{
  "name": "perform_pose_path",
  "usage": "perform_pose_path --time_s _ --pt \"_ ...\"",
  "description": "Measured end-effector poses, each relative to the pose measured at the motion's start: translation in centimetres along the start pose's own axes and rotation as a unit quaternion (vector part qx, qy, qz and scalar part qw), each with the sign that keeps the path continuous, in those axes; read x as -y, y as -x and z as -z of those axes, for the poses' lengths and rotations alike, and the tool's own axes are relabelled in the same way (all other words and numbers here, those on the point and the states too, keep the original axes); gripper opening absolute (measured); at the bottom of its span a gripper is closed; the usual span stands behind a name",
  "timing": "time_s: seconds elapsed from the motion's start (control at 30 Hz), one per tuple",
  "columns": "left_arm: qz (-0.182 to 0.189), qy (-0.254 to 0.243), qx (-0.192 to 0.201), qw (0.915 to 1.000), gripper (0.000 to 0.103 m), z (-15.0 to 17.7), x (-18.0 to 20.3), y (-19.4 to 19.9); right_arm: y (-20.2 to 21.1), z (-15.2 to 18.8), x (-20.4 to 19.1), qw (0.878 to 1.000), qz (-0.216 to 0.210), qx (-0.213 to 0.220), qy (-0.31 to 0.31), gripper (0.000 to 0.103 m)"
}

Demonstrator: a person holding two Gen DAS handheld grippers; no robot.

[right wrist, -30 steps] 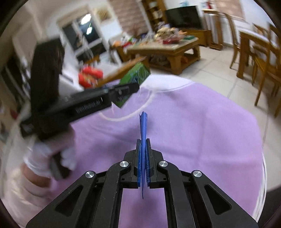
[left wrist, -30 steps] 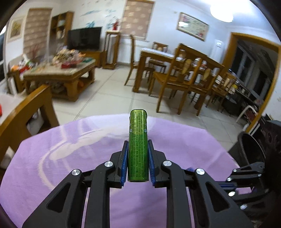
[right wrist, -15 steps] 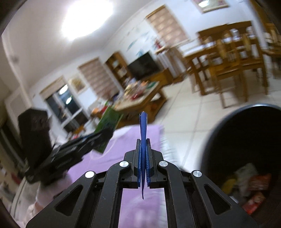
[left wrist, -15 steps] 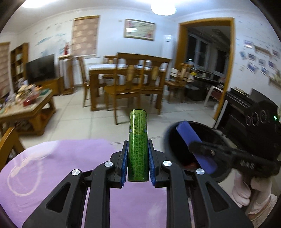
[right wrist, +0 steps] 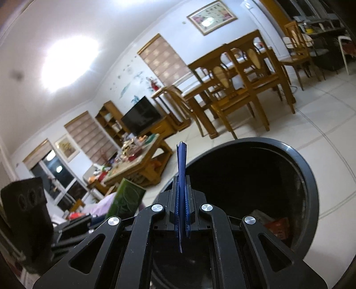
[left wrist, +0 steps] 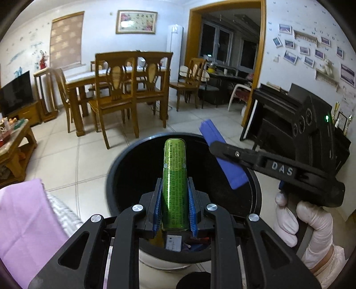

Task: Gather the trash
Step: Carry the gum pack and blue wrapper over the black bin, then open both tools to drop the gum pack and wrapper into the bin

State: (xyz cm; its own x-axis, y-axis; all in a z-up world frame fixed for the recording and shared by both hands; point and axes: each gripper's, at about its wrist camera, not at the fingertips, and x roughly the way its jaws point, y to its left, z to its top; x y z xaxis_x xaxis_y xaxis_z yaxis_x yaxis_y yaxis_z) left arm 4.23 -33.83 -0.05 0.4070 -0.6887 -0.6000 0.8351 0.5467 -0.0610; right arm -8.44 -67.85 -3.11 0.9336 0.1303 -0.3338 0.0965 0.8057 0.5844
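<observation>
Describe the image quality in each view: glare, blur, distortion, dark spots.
Left wrist view: sharp, evenly lit; fisheye bends the door frame; the bin's interior is near black behind the green box. Right wrist view: the ceiling lamp blows out to white, the far room is soft, and the blue wrapper stays crisp.

A wooden dining table [left wrist: 93, 82] with matching chairs [left wrist: 115, 97] stands on pale floor tiles [left wrist: 66, 160]. Left of it sits a television [left wrist: 14, 92]; behind it hangs a framed picture [left wrist: 136, 21]; right opens a doorway [left wrist: 227, 55].
</observation>
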Motion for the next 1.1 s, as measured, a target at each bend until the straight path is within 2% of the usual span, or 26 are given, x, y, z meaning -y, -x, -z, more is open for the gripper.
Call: perform_pose_path --time_s 0.2,0.53,0.93,1.03,1.1 --pt "0.003 0.003 -0.023 0.9997 0.021 0.5 0.1 -1.6 -2.3 -0.6 1.9 1.0 0.017 0.001 -0.01 0.005" --pt "0.007 0.008 -0.047 0.9988 0.021 1.0 0.0 -2.9 -3.7 0.2 1.1 0.999 0.033 -0.007 -0.016 0.006" --pt "0.013 0.005 -0.048 0.9987 0.021 0.5 0.2 -3.0 -3.5 1.2 0.1 0.999 0.046 -0.004 -0.022 0.008" --pt "0.008 0.003 -0.045 0.9989 0.022 0.6 0.4 -3.1 -3.4 1.4 -0.1 0.999 0.042 -0.003 -0.027 0.022" --pt "0.006 0.0 -0.043 0.9991 0.023 0.6 0.7 -3.1 -3.3 1.6 -0.3 0.999 0.04 0.001 -0.026 0.046"
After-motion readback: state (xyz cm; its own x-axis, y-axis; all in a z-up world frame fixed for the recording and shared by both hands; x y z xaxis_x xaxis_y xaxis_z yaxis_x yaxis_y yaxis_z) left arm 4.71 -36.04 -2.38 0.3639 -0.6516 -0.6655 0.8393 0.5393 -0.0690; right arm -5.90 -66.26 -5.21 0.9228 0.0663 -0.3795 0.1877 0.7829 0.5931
